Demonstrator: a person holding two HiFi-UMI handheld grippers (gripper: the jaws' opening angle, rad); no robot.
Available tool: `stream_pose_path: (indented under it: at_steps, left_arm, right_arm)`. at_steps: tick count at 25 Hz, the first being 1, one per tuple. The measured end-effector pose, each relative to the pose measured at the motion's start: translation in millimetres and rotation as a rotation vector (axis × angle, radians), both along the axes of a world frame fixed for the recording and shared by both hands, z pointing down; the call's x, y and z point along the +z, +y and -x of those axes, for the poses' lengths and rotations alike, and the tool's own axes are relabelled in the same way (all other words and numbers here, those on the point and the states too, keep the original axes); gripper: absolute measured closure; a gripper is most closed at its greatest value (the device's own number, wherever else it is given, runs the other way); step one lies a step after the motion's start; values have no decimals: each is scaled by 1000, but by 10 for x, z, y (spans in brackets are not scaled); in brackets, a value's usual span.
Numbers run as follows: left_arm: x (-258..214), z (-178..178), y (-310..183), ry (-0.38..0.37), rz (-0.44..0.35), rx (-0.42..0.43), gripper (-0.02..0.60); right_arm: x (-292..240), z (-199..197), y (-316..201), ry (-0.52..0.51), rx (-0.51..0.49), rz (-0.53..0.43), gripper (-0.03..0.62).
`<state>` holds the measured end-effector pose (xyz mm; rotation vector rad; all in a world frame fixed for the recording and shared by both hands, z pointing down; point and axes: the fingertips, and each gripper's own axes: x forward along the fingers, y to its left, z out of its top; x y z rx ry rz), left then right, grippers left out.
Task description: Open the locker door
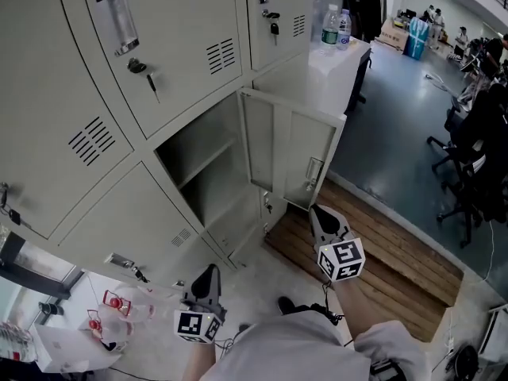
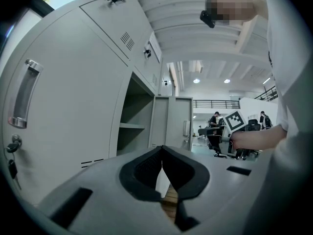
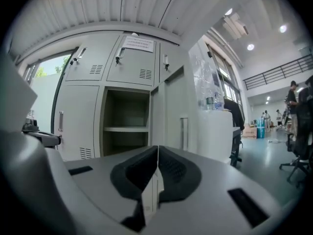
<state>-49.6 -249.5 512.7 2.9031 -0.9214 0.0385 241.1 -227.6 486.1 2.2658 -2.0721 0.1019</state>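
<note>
Right tongs [image 1: 317, 209]: clenched on nothing, jaws pressed together, tip near the door's lower free corner; the nearer pair. Left tongs [image 1: 210, 270]: likewise clenched and empty, well apart from the door. Locker door [image 1: 290, 145]: ahead of the right tongs, upright, long axis vertical, standing wide open; pale grey metal, slim handle [image 1: 314, 171] by the free edge. Compartment [image 1: 202, 165]: left of the door, bare, one shelf. Opening looks complete.

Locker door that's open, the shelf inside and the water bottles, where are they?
open locker door [image 1: 292, 145], head view, middle of its inner face.
shelf [image 3: 126, 129], right gripper view, its front edge.
water bottles [image 1: 330, 28], head view, the left bottle's label.
</note>
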Motion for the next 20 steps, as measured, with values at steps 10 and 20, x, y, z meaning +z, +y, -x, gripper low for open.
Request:
stream_pose_path:
  at_steps: [10, 20]
  left_arm:
    - [-2, 235, -54, 21, 9, -74, 574]
    - [-97, 490, -139, 23, -24, -168, 574]
  right_arm:
    - [39, 353, -187, -17, -91, -12, 579]
    - [162, 1070, -459, -26, -288, -14, 580]
